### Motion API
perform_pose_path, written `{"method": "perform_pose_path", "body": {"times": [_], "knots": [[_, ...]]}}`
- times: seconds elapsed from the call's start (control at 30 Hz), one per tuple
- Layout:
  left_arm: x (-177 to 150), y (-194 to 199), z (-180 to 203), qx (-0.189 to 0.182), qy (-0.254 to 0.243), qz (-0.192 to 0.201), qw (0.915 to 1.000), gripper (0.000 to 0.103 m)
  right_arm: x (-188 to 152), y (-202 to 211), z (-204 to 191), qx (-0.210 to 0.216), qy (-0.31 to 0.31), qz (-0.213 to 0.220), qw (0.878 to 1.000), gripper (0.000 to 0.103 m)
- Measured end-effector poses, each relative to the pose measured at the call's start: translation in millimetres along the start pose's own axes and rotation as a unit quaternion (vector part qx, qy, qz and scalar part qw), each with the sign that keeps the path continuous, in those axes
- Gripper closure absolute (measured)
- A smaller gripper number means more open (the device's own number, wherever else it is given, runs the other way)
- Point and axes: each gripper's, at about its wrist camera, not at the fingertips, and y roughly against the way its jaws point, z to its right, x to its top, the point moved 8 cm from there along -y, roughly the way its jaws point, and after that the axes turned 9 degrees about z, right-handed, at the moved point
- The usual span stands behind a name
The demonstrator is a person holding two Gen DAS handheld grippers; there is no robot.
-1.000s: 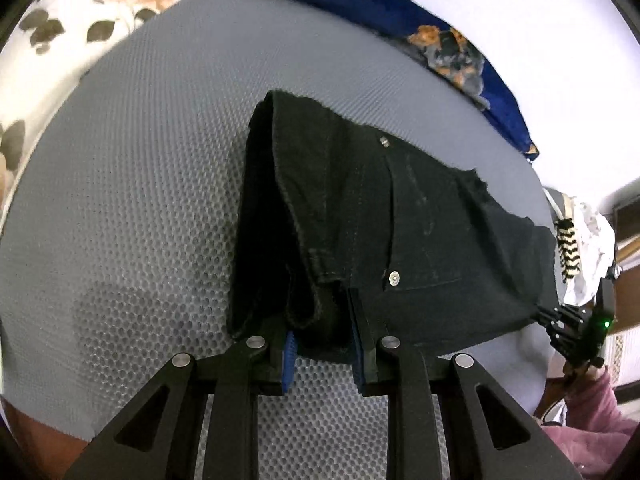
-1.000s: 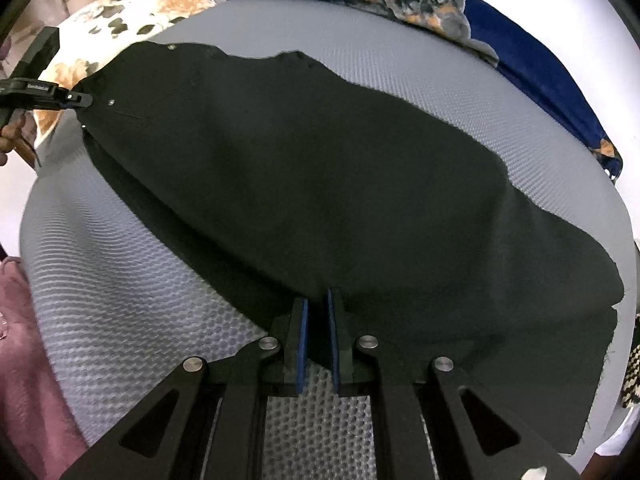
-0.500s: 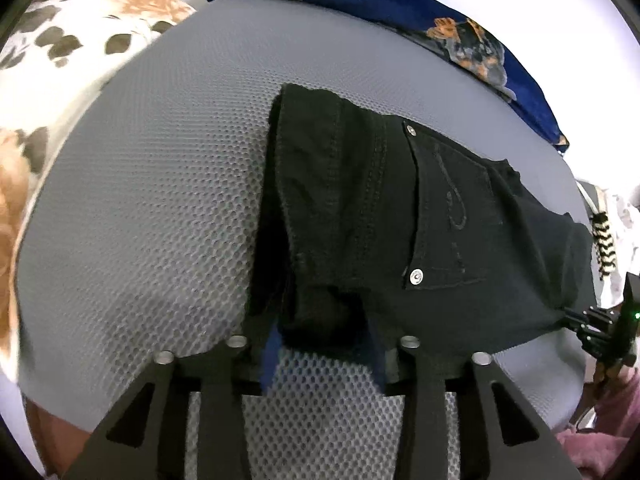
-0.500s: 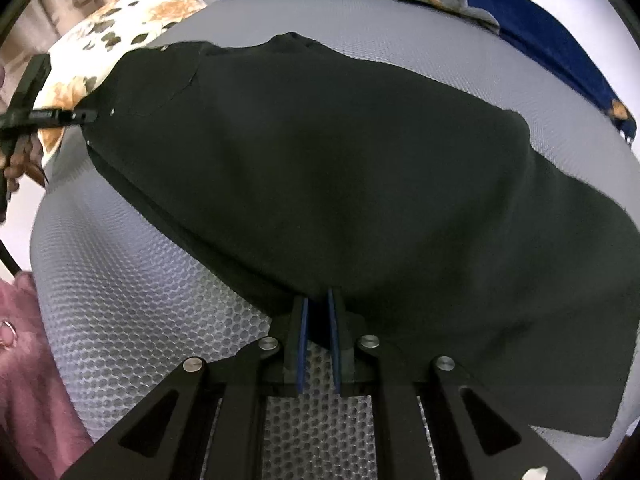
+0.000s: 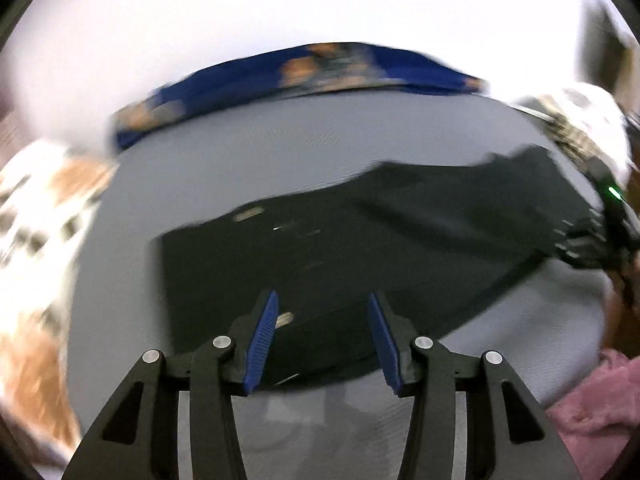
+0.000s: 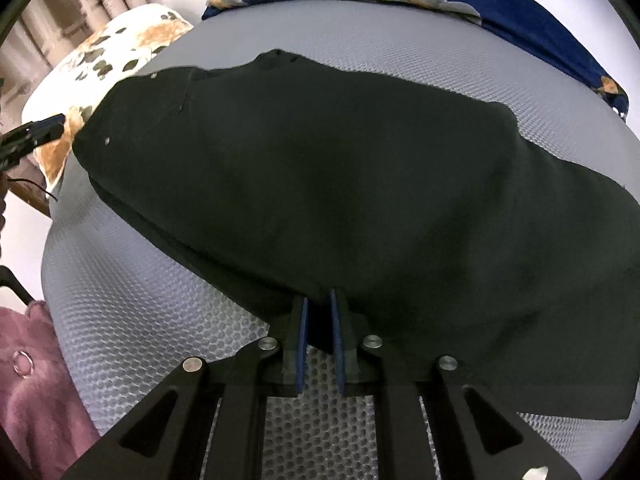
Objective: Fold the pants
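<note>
The black pants (image 6: 340, 184) lie folded lengthwise on the grey mesh surface (image 6: 152, 312), waistband at the left, leg ends at the right. My right gripper (image 6: 319, 304) is shut on the near edge of the pants at mid-leg. In the blurred left wrist view the pants (image 5: 360, 248) lie flat and my left gripper (image 5: 323, 312) is open, hovering above the waist end with nothing between its blue pads (image 5: 262, 336). The right gripper (image 5: 588, 240) shows at the far right of that view. The left gripper (image 6: 32, 136) shows at the left edge of the right wrist view.
A blue floral cloth (image 6: 500, 4) lies along the far edge of the surface. A white floral pillow (image 6: 100, 60) lies at the left. A pink-sleeved arm (image 6: 28, 392) is at the near left.
My left gripper has let go of the waistband, opened wide and swung quickly away to the left. The right gripper stays shut on the pants and has pulled them slightly flatter.
</note>
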Motion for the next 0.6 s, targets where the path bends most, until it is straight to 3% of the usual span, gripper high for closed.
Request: {"method": "perform_pose_path", "body": {"times": [0.17, 0.3, 0.47, 0.6], "knots": [[17.8, -42.2, 84.4, -0.089, -0.085, 0.006, 0.9923, 0.055, 8.0, 7.3, 7.0, 0.023, -0.045, 0.014, 0.999, 0.093], [17.5, -74.9, 141.4, -0.151, -0.129, -0.011, 0.9799, 0.055, 16.0, 10.4, 10.5, 0.034, -0.064, 0.023, 0.997, 0.094], [14.9, -107.9, 177.4, -0.166, -0.164, -0.031, 0.9719, 0.056, 21.0, 15.5, 10.3, 0.037, -0.057, 0.031, 0.997, 0.094], [11.7, -122.8, 199.1, -0.178, -0.18, -0.048, 0.9662, 0.066, 21.5, 16.9, 14.0, 0.047, -0.07, 0.036, 0.996, 0.094]]}}
